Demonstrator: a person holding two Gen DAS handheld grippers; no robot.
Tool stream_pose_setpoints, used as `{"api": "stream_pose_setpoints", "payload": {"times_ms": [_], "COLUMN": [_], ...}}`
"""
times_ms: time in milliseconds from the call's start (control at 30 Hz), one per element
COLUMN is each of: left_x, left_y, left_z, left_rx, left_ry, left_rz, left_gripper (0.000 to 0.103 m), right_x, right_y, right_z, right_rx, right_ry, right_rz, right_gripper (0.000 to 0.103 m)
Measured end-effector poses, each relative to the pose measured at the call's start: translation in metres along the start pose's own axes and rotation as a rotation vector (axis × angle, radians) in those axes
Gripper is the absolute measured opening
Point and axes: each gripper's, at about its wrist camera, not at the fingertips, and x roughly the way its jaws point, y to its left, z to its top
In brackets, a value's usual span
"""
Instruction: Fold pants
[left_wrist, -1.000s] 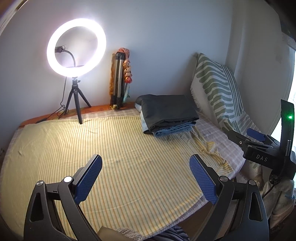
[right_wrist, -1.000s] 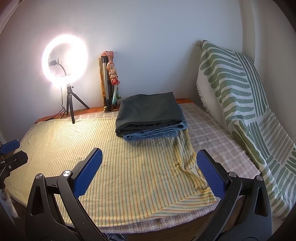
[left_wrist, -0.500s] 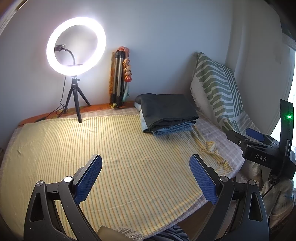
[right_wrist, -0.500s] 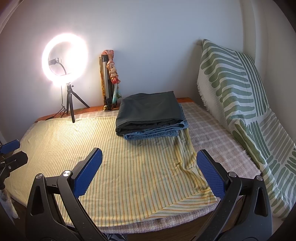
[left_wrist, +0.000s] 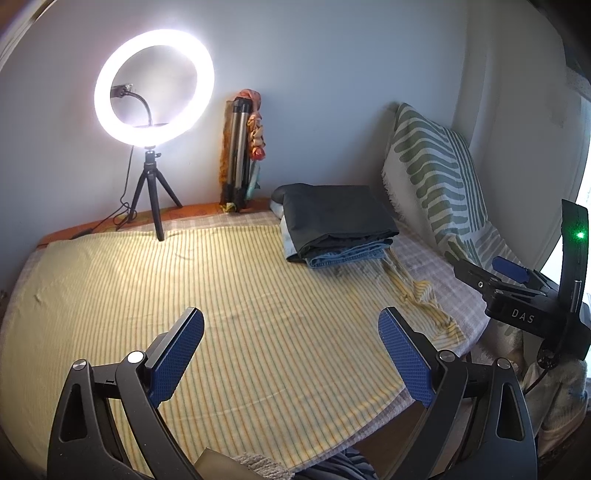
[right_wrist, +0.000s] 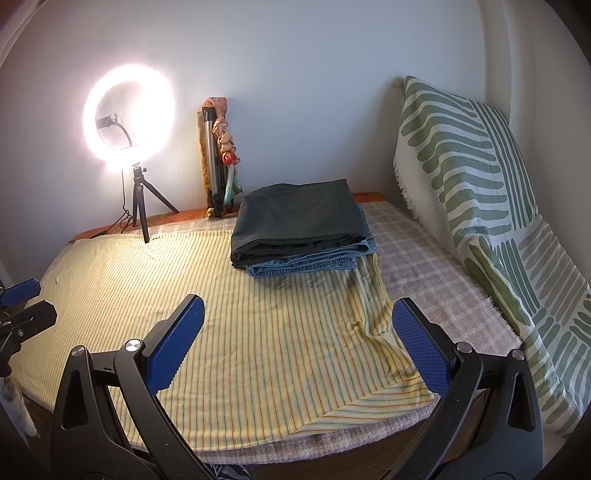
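Observation:
A folded stack lies at the back of the table: dark grey pants (left_wrist: 338, 214) (right_wrist: 301, 223) on top of folded blue jeans (left_wrist: 349, 254) (right_wrist: 303, 266). My left gripper (left_wrist: 291, 349) is open and empty, held over the near edge of the yellow striped cloth (left_wrist: 221, 295). My right gripper (right_wrist: 297, 341) is open and empty, also over the cloth's near edge (right_wrist: 258, 350). The right gripper shows at the right of the left wrist view (left_wrist: 517, 291). The left gripper's tip shows at the left edge of the right wrist view (right_wrist: 22, 306).
A lit ring light on a small tripod (left_wrist: 153, 122) (right_wrist: 129, 155) stands at the back left. A folded tripod with a scarf (left_wrist: 242, 155) (right_wrist: 218, 162) leans on the wall. A green-patterned cushion (left_wrist: 436, 173) (right_wrist: 469, 177) stands along the right. The cloth is rumpled at its right corner (left_wrist: 417, 295).
Both wrist views have shifted very slightly. Both grippers stay open and empty, and the folded stack has not moved.

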Motion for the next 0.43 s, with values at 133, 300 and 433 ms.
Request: {"api": "stream_pose_setpoints", "payload": {"times_ms": [133, 300, 433], "left_x": [0.0006, -0.0003, 0.0005], "left_y": [0.0002, -0.0002, -0.0020], "left_z": [-0.0005, -0.0030, -0.0052], "left_rx": [-0.001, 0.003, 0.014], "left_ry": [0.002, -0.017, -0.020], "left_rz": [0.002, 0.004, 0.000], "left_gripper": [0.095, 0.095, 0.095], "right_x": [0.0003, 0.0012, 0.0054], "right_y": [0.0000, -0.0001, 0.0007], "right_z": [-0.0004, -0.0014, -0.0073], "right_rx": [0.001, 0.001, 0.000], "right_ry": [0.000, 0.002, 0.009], "right_rz": [-0.002, 0.000, 0.002], "right_gripper": [0.103, 0.103, 0.103]}}
